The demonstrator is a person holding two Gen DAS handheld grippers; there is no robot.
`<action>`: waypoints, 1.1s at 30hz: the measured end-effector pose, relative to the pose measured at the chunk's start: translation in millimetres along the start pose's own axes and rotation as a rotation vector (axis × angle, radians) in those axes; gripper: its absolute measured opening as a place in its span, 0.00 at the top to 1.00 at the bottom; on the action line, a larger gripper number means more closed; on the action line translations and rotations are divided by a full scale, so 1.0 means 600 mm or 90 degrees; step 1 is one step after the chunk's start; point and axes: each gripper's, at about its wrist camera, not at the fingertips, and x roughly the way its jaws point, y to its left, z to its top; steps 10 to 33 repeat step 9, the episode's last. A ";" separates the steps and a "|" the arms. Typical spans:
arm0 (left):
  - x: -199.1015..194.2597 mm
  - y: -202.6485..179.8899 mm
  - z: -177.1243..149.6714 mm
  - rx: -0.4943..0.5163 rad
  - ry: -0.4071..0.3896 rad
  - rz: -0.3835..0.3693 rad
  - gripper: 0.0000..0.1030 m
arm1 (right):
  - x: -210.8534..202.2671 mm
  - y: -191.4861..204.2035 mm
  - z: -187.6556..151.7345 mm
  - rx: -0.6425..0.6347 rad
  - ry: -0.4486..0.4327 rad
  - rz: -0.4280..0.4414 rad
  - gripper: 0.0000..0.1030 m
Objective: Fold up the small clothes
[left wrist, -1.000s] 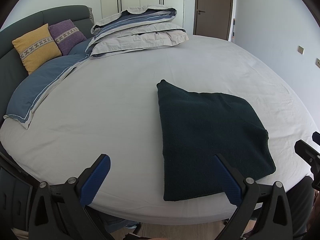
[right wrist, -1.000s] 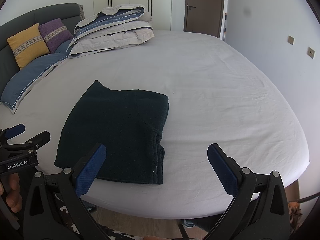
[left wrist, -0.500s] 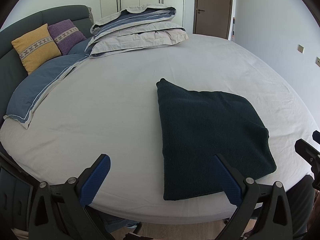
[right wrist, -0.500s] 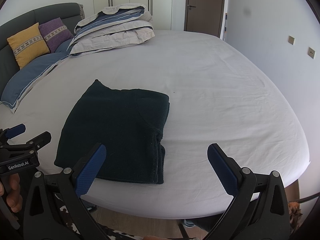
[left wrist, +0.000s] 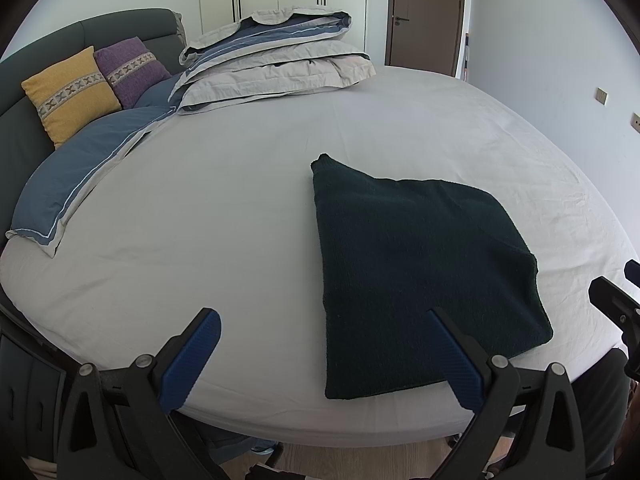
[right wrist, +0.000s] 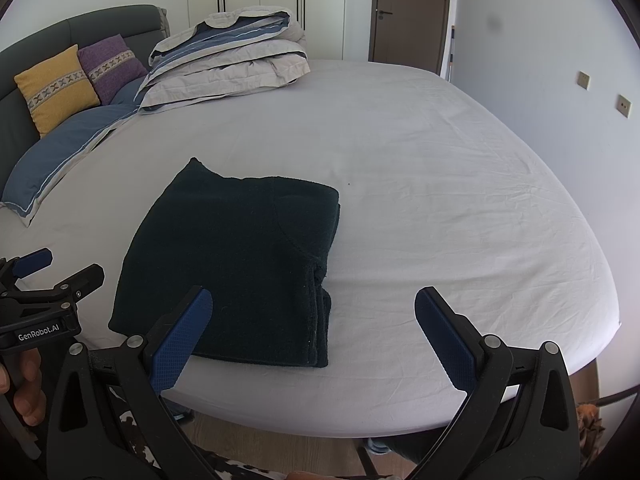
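A dark green knitted garment (left wrist: 416, 264) lies folded into a flat stack near the front edge of the bed; it also shows in the right wrist view (right wrist: 240, 260), with layered edges on its right side. My left gripper (left wrist: 324, 328) is open and empty, held back over the bed's front edge, its right finger over the garment's near corner. My right gripper (right wrist: 314, 316) is open and empty, its left finger over the garment's near edge. The left gripper also appears at the left of the right wrist view (right wrist: 48, 276).
The bed (left wrist: 200, 240) has a light grey sheet. A folded duvet (left wrist: 276, 60) sits at the far end. A blue pillow (left wrist: 72, 184) and yellow (left wrist: 68, 92) and purple (left wrist: 128, 68) cushions lie at far left. A door (left wrist: 426, 16) stands behind.
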 end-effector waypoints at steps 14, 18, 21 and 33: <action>0.002 0.002 0.000 0.003 -0.005 -0.001 0.00 | 0.001 0.001 -0.001 0.000 0.001 0.001 0.00; 0.002 0.002 0.000 0.003 -0.005 -0.001 0.00 | 0.001 0.001 -0.001 0.000 0.001 0.001 0.00; 0.002 0.002 0.000 0.003 -0.005 -0.001 0.00 | 0.001 0.001 -0.001 0.000 0.001 0.001 0.00; 0.002 0.002 0.000 0.003 -0.005 -0.001 0.00 | 0.001 0.001 -0.001 0.000 0.001 0.001 0.00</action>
